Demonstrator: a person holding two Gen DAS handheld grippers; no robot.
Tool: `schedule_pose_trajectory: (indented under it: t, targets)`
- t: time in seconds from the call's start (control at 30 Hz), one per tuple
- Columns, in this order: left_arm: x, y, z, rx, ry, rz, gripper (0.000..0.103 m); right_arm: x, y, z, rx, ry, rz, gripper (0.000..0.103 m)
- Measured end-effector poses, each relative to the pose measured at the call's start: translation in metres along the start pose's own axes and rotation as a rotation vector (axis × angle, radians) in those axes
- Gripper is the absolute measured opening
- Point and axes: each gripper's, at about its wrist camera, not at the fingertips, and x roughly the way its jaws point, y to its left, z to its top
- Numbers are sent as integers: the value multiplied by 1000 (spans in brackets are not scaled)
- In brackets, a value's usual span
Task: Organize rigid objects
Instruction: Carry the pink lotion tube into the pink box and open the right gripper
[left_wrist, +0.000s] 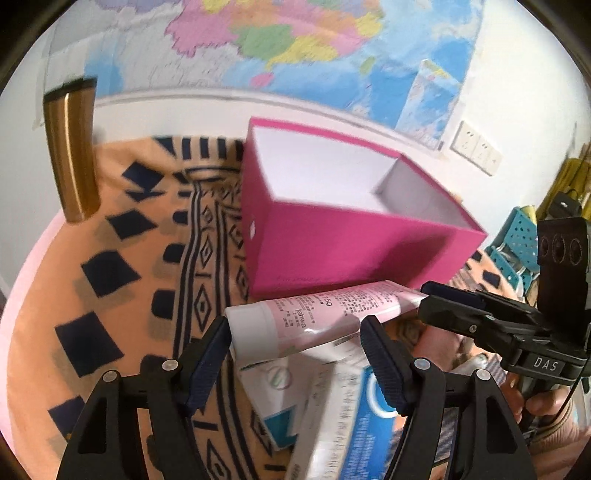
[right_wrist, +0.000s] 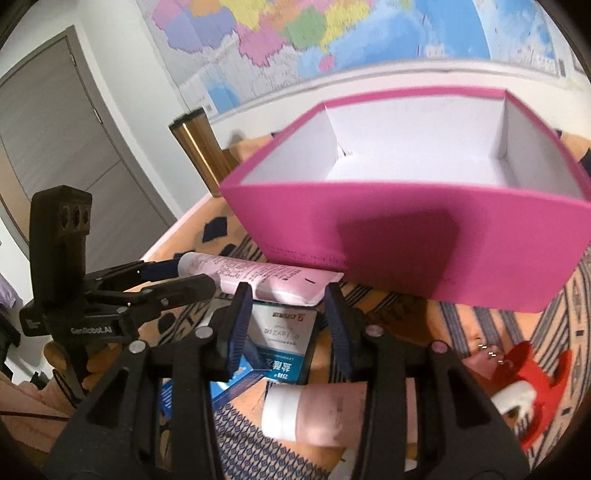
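A pink tube with a white cap (left_wrist: 317, 314) is held level in front of the open pink box (left_wrist: 354, 251), between the two grippers. My left gripper (left_wrist: 295, 332) is shut on its cap end. My right gripper (right_wrist: 290, 295) is shut on its flat crimped end (right_wrist: 295, 286). The right gripper also shows in the left wrist view (left_wrist: 436, 295), and the left one in the right wrist view (right_wrist: 184, 273). The pink box (right_wrist: 406, 236) has a white, empty inside. Blue-and-white cartons (left_wrist: 332, 402) lie under the tube on the patterned cloth.
A gold tumbler (left_wrist: 70, 155) stands at the back left of the table (right_wrist: 195, 147). A red tape dispenser (right_wrist: 524, 384) and a second pink tube (right_wrist: 310, 417) lie near the right gripper. A wall map hangs behind.
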Motion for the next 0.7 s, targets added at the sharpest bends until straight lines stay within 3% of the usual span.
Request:
schedule_pose_trajectory:
  t: [0.27,0.5,0.7]
  targets:
    - [-24,-28,20,74,-84,-22,73,-41,6,11,-32,-91,-12,44]
    - [-30,-46,50,139,-151,7,73,-61,4,32,-69,-165,-37,44]
    - [-5,-48,76,146,-123,31,73,-54,-12,57,-53,-179,-44,45]
